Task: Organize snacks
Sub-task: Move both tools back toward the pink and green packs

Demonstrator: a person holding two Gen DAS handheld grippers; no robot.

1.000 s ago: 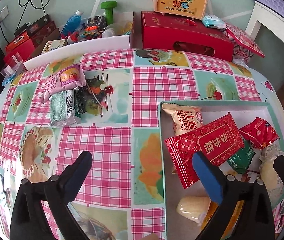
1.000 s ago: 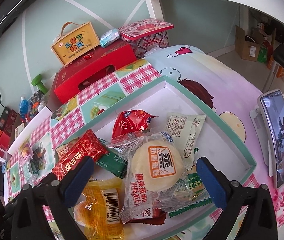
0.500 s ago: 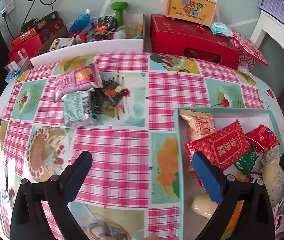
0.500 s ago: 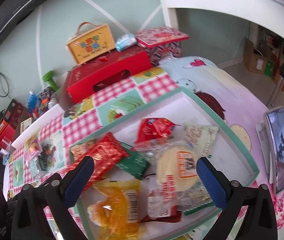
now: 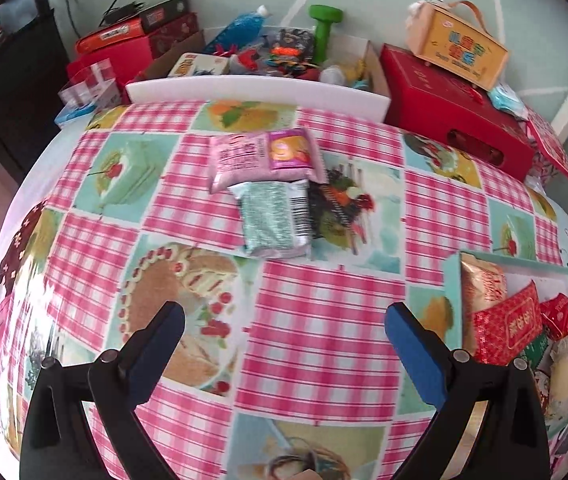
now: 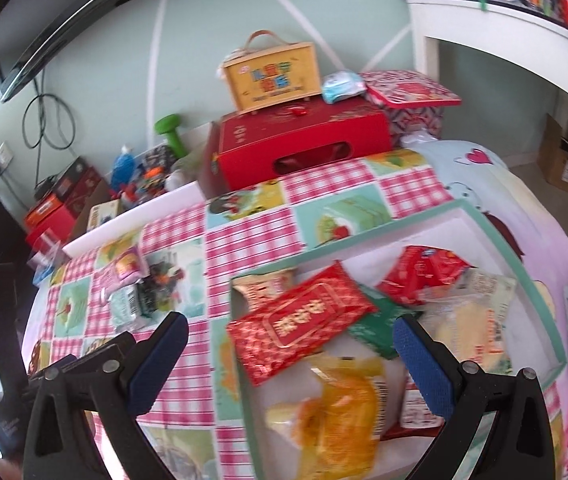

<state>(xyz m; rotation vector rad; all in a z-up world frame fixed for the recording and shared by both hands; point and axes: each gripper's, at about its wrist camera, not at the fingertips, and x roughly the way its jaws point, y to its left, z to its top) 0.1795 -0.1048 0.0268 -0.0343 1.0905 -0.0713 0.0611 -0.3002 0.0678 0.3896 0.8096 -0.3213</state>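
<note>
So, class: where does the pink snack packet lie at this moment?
In the left wrist view the pink snack packet lies on the checked tablecloth, far side, touching the silver-green packet just nearer the camera, outside the tray.

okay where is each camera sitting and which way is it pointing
Left wrist: on the left gripper, looking across the checked tablecloth at the pink packet; its own open jaws show.
Right wrist: on the right gripper, looking down into the tray of snacks; open jaws show.
Shared: red packet, red box.
</note>
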